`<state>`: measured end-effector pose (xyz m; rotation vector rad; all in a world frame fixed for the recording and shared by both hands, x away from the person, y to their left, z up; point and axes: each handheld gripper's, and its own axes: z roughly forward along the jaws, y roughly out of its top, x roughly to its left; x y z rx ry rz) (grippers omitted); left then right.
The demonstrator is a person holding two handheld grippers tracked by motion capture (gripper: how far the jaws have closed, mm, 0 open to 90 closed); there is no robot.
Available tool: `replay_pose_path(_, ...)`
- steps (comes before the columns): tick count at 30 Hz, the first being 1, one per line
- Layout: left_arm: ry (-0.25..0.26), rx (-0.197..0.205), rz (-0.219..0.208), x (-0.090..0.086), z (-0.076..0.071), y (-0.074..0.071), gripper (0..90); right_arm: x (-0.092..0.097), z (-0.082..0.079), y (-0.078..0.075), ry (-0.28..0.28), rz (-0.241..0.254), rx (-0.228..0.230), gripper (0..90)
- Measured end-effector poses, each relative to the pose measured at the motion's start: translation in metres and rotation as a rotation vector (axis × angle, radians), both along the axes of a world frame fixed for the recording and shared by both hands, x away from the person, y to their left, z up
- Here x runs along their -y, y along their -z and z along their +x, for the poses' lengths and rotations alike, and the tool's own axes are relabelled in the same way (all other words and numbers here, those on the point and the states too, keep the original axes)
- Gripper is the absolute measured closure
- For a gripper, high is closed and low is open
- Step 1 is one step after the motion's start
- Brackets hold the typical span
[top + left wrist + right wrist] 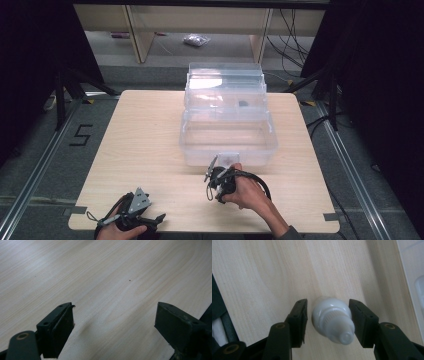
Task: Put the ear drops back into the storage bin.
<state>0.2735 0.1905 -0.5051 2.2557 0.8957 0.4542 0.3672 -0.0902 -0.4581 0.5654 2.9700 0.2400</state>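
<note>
The step in hand looks like the grasp on a small white bottle (333, 320): in the right gripper view it stands just below the middle of the frame, seen from above, between the right tongs (327, 320). The right-hand pad seems to touch its shoulder while a narrow gap shows at the left-hand pad, so the tongs are released, not yet clamped. The next move calls for finishing the squeeze squarely on the body, since the rounded plastic could slip or tip. The bottle is glossy white with a ribbed collar and a tapered cap, standing on the pale wooden tabletop (262, 272). In the high view the right tongs (215, 172) sit lower centre, just before a clear plastic box (227, 135). The left tongs (115, 322) gape wide, holding nothing
</note>
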Motion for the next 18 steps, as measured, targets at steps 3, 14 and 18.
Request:
replay_pose_path(3,-0.009,-0.001,-0.009,0.000,0.000,0.001,15.0,-0.003,0.002,0.000,-0.029,-0.024,-0.010,56.7)
replay_pose_path(14,-0.016,-0.011,-0.003,0.000,0.001,0.001,15.3,-0.006,0.004,-0.004,-0.066,-0.056,-0.006,60.2)
replay_pose_path(18,-0.014,-0.011,-0.002,0.000,0.001,0.002,15.3,-0.004,0.004,-0.011,-0.055,-0.030,-0.002,60.3)
